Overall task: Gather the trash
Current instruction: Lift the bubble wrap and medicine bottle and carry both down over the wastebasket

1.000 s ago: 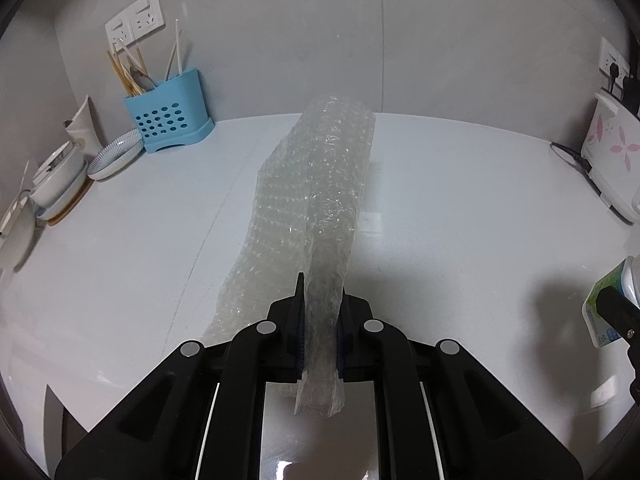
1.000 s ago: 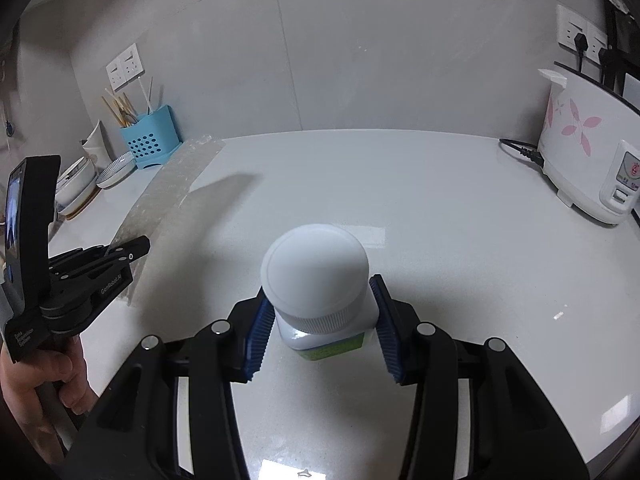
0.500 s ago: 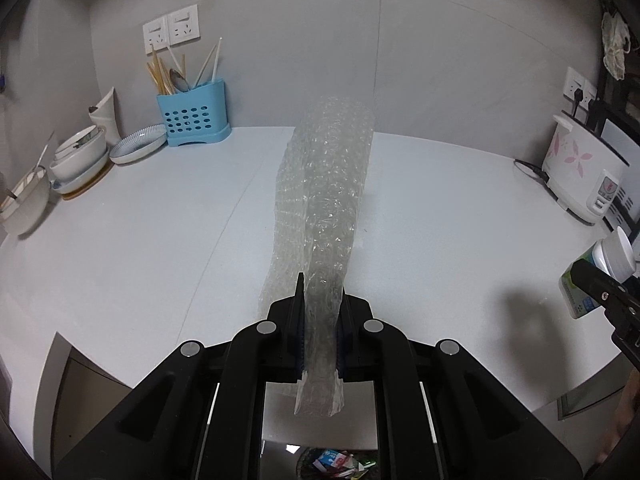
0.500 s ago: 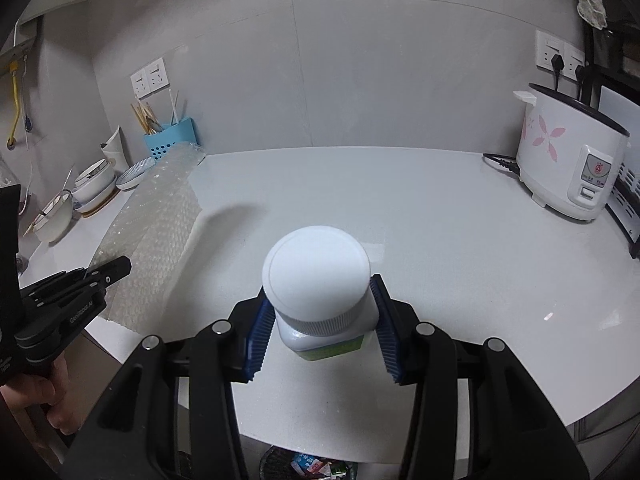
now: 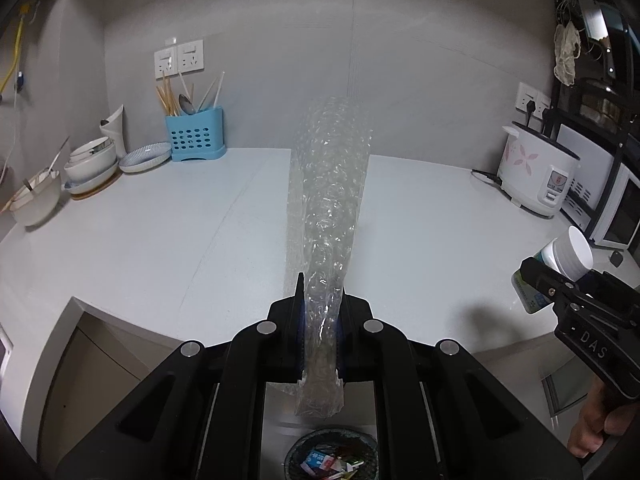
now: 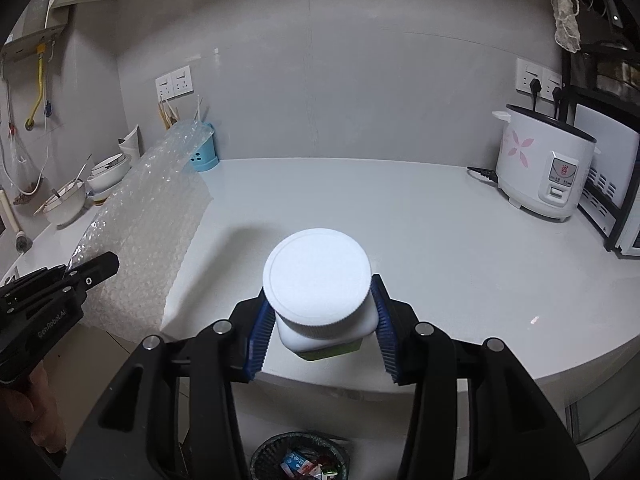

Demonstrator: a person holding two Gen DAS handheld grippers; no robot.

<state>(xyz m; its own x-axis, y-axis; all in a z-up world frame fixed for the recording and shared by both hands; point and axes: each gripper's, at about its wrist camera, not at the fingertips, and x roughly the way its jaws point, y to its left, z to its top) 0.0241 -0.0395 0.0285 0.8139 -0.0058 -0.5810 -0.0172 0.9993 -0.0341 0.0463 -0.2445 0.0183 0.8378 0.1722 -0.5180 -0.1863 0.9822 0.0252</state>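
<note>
Chg: both tongs pulled back off the pale grey worktop [image 6: 440, 240] edge; round dark waste basket [image 6: 300, 460] w/ wrappers now shows below, so drop looks next.
Item 1: long clear bubble-wrap sheet [image 5: 324, 216], crinkled, limp, pinched in narrow left tongs [image 5: 320, 320], trailing over worktop.
Item 2: white screw-cap plastic jar w/ green label [image 6: 320, 292], clamped in right tongs [image 6: 320, 336], held above basket side.

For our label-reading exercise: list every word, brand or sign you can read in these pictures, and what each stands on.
"DAS": black right gripper body, left wrist view; the rest is cut off.
"GenRobot.AI", roughly: black left gripper body, right wrist view.
White plastic jar's green label: too blurred.
White flowered rice cooker's panel: too small.
Wrappers in the dark bin: unreadable.
</note>
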